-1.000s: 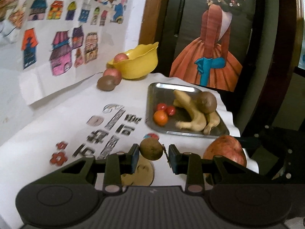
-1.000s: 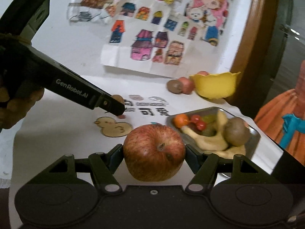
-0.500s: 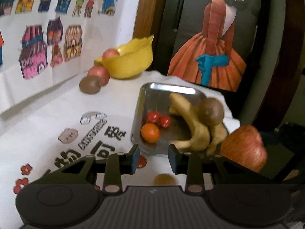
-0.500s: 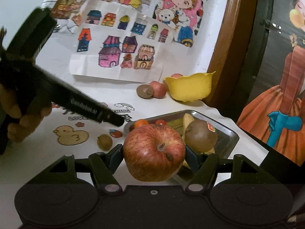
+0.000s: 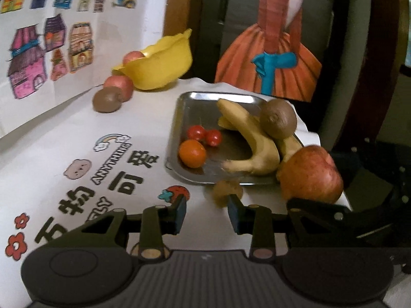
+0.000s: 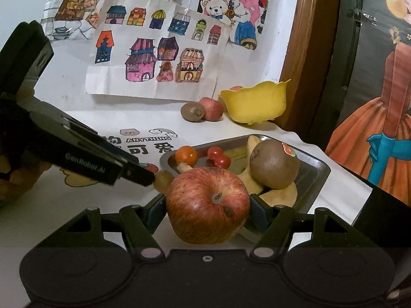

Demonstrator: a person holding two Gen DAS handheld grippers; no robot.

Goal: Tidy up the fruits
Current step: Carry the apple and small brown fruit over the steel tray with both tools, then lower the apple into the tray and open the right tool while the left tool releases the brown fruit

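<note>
R gripper (image 6: 208, 211) was clamped on a big red apple (image 6: 208, 205), one finger on each side, stem end facing the cam; in the L wrist view the same apple (image 5: 309, 174) sat up at the near right corner of the metal tray (image 5: 179, 118), whether touching it or held above, can't tell. L gripper (image 5: 206, 211) was open w/ nothing between its blue pads (image 5: 181, 209), low over the white printed tablecloth (image 5: 64, 133). A small brown fruit (image 5: 227, 188), blurred, lay on the cloth just past the L gripper's right finger and just short of the tray's near edge; from the R wrist view it (image 6: 163, 178) showed right at the tip of the L gripper, contact unclear. Tray held two bananas (image 5: 254, 141), a kiwi (image 5: 278, 118) w/ a sticker resting on top of them, two cherry tomatoes (image 5: 204, 134) and a small orange fruit (image 5: 192, 153). Further back near the wall a yellow bowl (image 5: 159, 64) had one reddish fruit (image 5: 132, 57) inside; beside it on the cloth were a second kiwi (image 5: 106, 100) and a small red apple (image 5: 119, 84), touching each other. Kids' house drawings (image 6: 159, 54) were taped to the wall behind. A hand (image 6: 15, 182) held the L gripper's handle at the left edge of the R wrist view.
</note>
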